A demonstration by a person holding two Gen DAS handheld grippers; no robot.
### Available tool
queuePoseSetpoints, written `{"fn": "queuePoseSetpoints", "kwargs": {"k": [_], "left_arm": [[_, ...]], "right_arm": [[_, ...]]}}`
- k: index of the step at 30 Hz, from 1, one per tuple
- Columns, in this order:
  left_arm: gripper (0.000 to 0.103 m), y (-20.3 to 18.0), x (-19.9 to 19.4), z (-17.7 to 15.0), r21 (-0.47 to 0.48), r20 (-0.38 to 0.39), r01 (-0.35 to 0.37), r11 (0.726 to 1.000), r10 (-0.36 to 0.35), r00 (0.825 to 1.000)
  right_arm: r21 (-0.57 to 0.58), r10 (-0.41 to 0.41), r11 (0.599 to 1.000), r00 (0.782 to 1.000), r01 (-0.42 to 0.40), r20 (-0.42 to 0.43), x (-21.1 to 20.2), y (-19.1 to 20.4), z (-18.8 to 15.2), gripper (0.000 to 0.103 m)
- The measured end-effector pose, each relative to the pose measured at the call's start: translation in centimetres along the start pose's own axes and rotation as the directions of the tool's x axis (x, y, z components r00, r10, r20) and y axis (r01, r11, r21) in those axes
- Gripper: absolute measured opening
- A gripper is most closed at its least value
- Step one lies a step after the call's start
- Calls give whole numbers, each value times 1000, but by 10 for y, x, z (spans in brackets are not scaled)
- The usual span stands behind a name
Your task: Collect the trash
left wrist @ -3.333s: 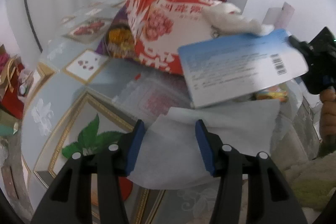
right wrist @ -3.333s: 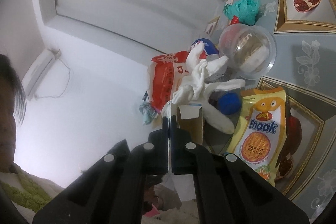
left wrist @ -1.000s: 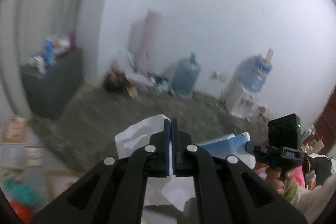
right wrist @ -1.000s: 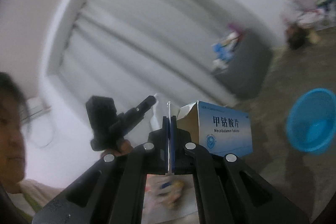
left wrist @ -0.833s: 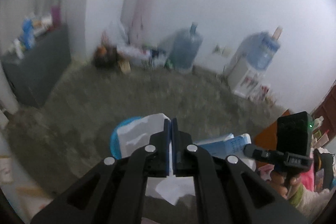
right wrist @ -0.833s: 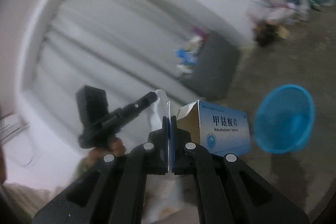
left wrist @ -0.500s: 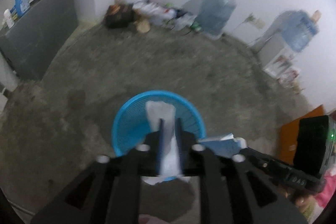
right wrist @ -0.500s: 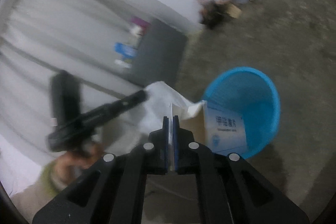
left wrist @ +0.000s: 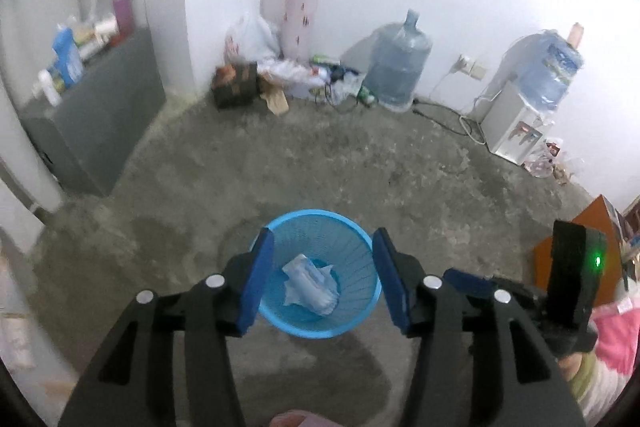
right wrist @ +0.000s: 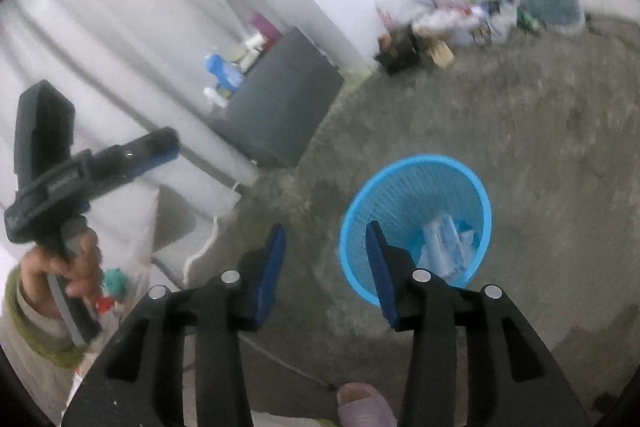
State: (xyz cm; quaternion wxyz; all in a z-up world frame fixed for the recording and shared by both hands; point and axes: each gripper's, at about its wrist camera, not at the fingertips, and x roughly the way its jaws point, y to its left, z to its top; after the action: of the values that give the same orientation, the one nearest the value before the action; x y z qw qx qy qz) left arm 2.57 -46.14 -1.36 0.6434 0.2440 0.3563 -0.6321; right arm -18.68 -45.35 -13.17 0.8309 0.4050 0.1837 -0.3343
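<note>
Both grippers hang above a round blue plastic mesh waste basket (left wrist: 362, 297) that stands on the grey concrete floor (left wrist: 360, 163). The left gripper (left wrist: 323, 279) points steeply down at the basket; its blue-padded jaws have just been opening and now stand apart with nothing between them, so that in the left wrist view the basket's mouth shows through the gap. At the bottom of the basket lies the trash, a crumpled white tissue with a pale blue and white cardboard box (left wrist: 310, 285), well below the pads and touching neither. The right gripper (right wrist: 326, 265) hangs beside the basket; its jaws have likewise just been opening and stand apart, empty. In the right wrist view its right-hand pad overlaps the near rim of the basket, while the box and tissue lie inside the basket beyond that pad, outside the gap. Beyond the basket, against the white wall, stands a large clear water bottle (left wrist: 398, 67).
</note>
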Motion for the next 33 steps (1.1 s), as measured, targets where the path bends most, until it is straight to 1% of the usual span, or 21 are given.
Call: {"fn": "queuePoseSetpoints", "kwargs": {"k": [3, 5, 6, 8, 9, 10, 12, 13, 14, 15, 17, 18, 19, 20, 22, 23, 25, 26, 28, 30, 33], "left_arm": [[52, 1, -75, -16, 14, 62, -14, 1000, 13, 998], [56, 5, -122, -34, 8, 108, -21, 1000, 20, 994], [58, 11, -161, -52, -6, 148, -31, 1000, 31, 988], [60, 19, -207, -79, -34, 192, -53, 998, 58, 980], [62, 27, -243, -106, -66, 224, -70, 995, 83, 971], [62, 33, -264, -124, -87, 239, -84, 993, 102, 966], [62, 45, -306, -171, -140, 254, -145, 980, 177, 951], [62, 49, -320, -191, -156, 253, -174, 972, 210, 945], [62, 52, -330, -208, -170, 249, -203, 964, 242, 938], [62, 56, -345, -238, -195, 242, -248, 949, 292, 925], [62, 60, -360, -280, -231, 237, -269, 935, 322, 917], [62, 62, -365, -295, -244, 239, -270, 932, 327, 914], [62, 62, -368, -314, -259, 237, -271, 927, 334, 912], [62, 64, -371, -336, -278, 233, -274, 921, 341, 910], [62, 65, -367, -363, -301, 216, -275, 913, 347, 913], [62, 65, -363, -372, -310, 206, -279, 909, 351, 914], [62, 66, -353, -399, -317, 184, -286, 904, 354, 917], [62, 66, -348, -410, -318, 182, -268, 909, 336, 924], [62, 68, -341, -427, -319, 160, -266, 910, 328, 931], [62, 71, -337, -443, -316, 128, -287, 904, 340, 932], [62, 82, -342, -465, -348, 116, -296, 890, 354, 928]], "right_arm": [[-96, 32, 995, 999, -29, 24, -27, 36, -7, 51], [-144, 62, 988, 998, -57, 31, -40, 59, -11, 62], [-183, 84, 980, 996, -77, 29, -49, 75, -16, 64], [-244, 133, 962, 991, -126, 12, -61, 98, -27, 68], [-267, 154, 952, 988, -149, 0, -63, 108, -30, 68], [-305, 193, 932, 980, -195, -37, -65, 125, -39, 69], [-338, 230, 908, 969, -248, -93, -65, 146, -51, 69], [-368, 263, 880, 953, -301, -149, -62, 163, -61, 69], [-386, 281, 861, 942, -331, -183, -60, 173, -68, 69], [-407, 294, 838, 929, -363, -223, -56, 186, -79, 69], [-428, 305, 811, 912, -400, -274, -50, 203, -94, 69], [-434, 312, 797, 901, -421, -300, -46, 210, -101, 69], [-438, 313, 780, 885, -446, -344, -36, 219, -114, 69], [-440, 305, 773, 876, -457, -374, -32, 226, -121, 69], [-440, 291, 755, 850, -487, -440, -18, 240, -137, 68], [-436, 290, 749, 838, -499, -462, -13, 243, -142, 65], [-410, 292, 737, 800, -538, -524, 1, 252, -154, 61], [-403, 289, 730, 784, -552, -549, 8, 256, -161, 59], [-412, 258, 720, 766, -558, -588, 21, 264, -171, 53], [-427, 229, 714, 761, -555, -607, 30, 273, -181, 49], [-445, 210, 703, 759, -555, -616, 31, 279, -190, 45]]}}
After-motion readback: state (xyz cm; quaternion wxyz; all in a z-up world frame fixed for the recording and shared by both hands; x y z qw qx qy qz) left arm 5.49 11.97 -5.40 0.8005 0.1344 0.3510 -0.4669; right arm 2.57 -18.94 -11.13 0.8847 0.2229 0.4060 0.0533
